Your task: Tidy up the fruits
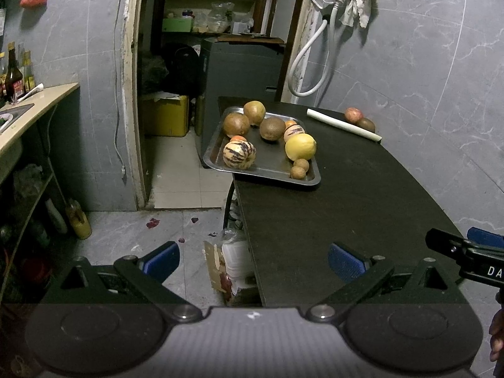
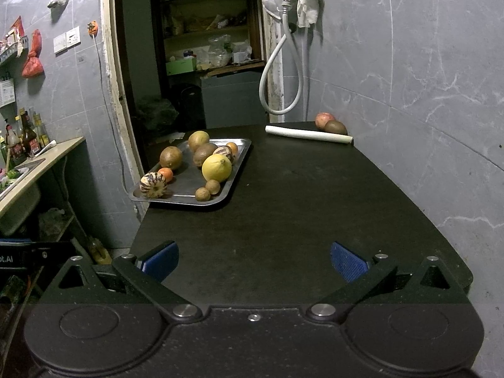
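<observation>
Resting on black table (image 2: 299,195), tray (image 2: 186,193) of fruit, both grippers spread, empty.

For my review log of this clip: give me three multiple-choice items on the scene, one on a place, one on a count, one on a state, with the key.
1. Where does the metal tray sit on the black table?
A. at its far left edge, partly overhanging
B. against the right wall
C. at the near edge

2. How many fruits lie outside the tray, behind the white roll?
A. none
B. two
C. five

3. What is the state of the right tool?
A. shut on a lemon
B. shut, empty
C. open, empty

Key: 1 A, the tray's left corner juts past the table edge. 2 B, a red apple and a brown fruit sit there. 3 C, its blue pads stand wide apart with nothing between.
</observation>
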The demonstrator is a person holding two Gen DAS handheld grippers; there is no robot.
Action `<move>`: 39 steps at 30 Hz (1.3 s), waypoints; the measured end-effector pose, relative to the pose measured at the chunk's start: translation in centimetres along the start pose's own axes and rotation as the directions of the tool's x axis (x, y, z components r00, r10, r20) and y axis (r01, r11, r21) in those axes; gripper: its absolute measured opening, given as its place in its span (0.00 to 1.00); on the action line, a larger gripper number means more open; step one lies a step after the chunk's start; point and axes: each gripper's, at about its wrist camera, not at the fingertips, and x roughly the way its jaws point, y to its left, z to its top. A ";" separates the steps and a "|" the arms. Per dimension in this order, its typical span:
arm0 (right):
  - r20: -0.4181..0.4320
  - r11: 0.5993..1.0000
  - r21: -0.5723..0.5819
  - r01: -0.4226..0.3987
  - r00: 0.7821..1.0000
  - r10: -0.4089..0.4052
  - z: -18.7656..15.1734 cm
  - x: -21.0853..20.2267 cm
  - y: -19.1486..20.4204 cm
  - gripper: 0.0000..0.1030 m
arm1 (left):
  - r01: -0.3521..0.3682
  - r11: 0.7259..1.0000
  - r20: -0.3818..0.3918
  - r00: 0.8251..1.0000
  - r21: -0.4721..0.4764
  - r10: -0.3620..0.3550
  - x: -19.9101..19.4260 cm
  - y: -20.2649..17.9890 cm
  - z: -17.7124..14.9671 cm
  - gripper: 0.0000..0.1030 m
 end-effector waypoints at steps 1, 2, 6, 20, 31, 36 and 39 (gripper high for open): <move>0.000 1.000 0.000 0.000 1.000 0.000 0.0 0.0 0.0 0.99 | 0.000 1.000 0.000 1.000 0.000 0.000 0.0 0.0 0.0 0.99; 0.000 1.000 -0.001 0.000 1.000 0.000 0.0 0.0 0.0 0.99 | 0.000 1.000 0.001 1.000 0.000 0.000 0.0 0.0 0.0 0.99; -0.001 1.000 0.000 0.000 1.000 0.000 0.0 0.0 0.0 0.99 | 0.001 1.000 0.000 1.000 0.000 -0.001 0.0 0.0 0.0 0.99; -0.001 1.000 0.000 0.000 1.000 0.000 0.0 0.0 0.0 0.99 | 0.001 1.000 0.000 1.000 -0.001 -0.001 0.0 0.1 0.0 0.99; -0.001 1.000 0.000 0.000 1.000 0.000 0.1 0.0 0.0 0.99 | 0.002 1.000 -0.006 1.000 0.007 -0.002 -0.1 -0.2 -0.3 0.99; -0.001 1.000 0.000 0.000 1.000 0.000 0.1 0.0 0.1 0.99 | -0.005 1.000 -0.029 1.000 0.006 0.005 0.2 -0.4 -0.3 0.99; -0.002 1.000 0.000 0.001 1.000 -0.001 0.1 0.0 0.0 0.99 | 0.009 1.000 -0.037 0.999 -0.003 -0.009 0.1 -0.3 -0.4 0.99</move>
